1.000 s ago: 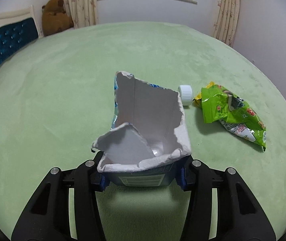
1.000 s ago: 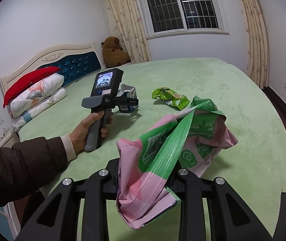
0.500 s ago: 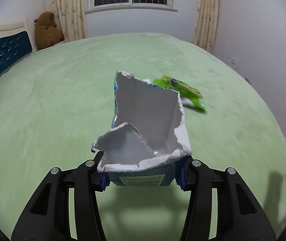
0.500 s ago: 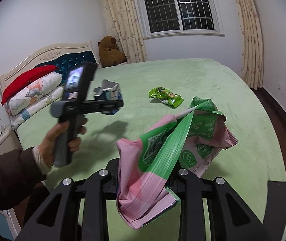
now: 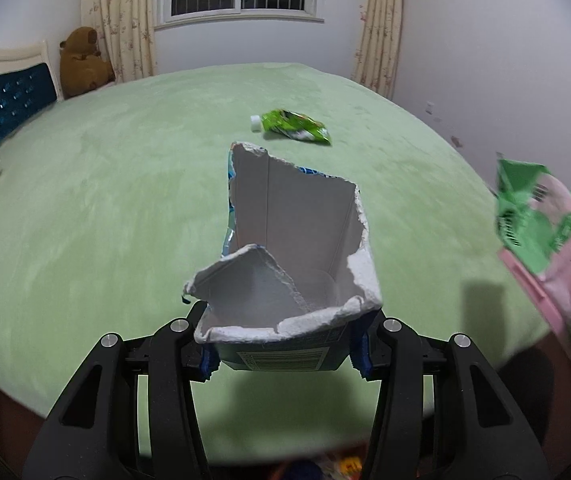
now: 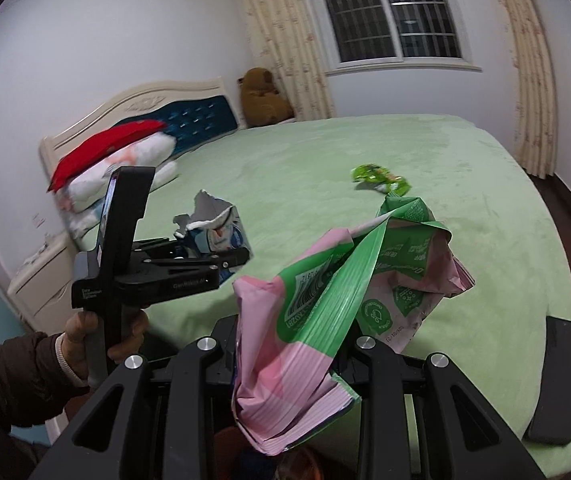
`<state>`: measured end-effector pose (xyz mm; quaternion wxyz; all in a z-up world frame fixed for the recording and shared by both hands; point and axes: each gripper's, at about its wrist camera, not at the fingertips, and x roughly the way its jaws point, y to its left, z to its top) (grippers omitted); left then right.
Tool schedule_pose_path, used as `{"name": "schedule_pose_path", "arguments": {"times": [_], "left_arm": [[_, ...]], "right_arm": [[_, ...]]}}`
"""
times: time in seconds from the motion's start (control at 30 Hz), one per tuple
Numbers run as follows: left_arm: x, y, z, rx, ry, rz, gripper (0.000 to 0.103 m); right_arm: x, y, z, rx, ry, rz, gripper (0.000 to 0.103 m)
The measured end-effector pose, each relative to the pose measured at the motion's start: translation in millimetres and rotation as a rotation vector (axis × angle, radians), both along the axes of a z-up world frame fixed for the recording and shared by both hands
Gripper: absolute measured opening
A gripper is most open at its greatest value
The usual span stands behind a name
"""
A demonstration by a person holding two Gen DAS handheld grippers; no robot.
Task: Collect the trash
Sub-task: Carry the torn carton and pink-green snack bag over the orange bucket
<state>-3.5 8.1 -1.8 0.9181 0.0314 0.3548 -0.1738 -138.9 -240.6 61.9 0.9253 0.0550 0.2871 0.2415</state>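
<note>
Torn carton [image 5: 285, 264] clamped in left gripper [image 5: 285, 354] – right gripper [image 6: 291, 364] pinches pink-green bag [image 6: 349, 292]

The pink-and-green bag [image 5: 553, 256] is cut off at the frame's right edge. The snack wrapper [image 5: 295, 131] and pillows [image 6: 121, 168] are blurred; the carton [image 5: 285, 280] hides the fingers' tips.

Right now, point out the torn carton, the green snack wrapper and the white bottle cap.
torn carton [image 5: 301, 216]: left wrist view, white inner wall.
green snack wrapper [image 5: 295, 126]: left wrist view, middle of the packet.
white bottle cap [image 5: 255, 123]: left wrist view, its side.
</note>
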Motion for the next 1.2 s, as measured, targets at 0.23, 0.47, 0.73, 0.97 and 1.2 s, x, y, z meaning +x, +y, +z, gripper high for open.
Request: {"name": "schedule_pose_path", "arguments": {"times": [0.23, 0.47, 0.73, 0.97, 1.2], "left_arm": [[-60, 9, -15, 0.001, 0.049, -0.027, 0.048], [-100, 25, -50, 0.061, 0.143, -0.049, 0.048], [-126, 23, -96, 0.121, 0.26, -0.091, 0.048], [-119, 16, -131, 0.134, 0.372, -0.124, 0.048], [-94, 4, -166, 0.19, 0.485, -0.164, 0.048]], "right_arm": [[-49, 23, -10, -0.035, 0.037, 0.136, 0.03], [-90, 41, -27, -0.071, 0.095, 0.264, 0.03], [-112, 62, -56, -0.072, 0.232, 0.386, 0.03], [-94, 72, -101, -0.031, 0.402, 0.385, 0.03], [-55, 76, -151, 0.014, 0.553, 0.334, 0.03]]}}
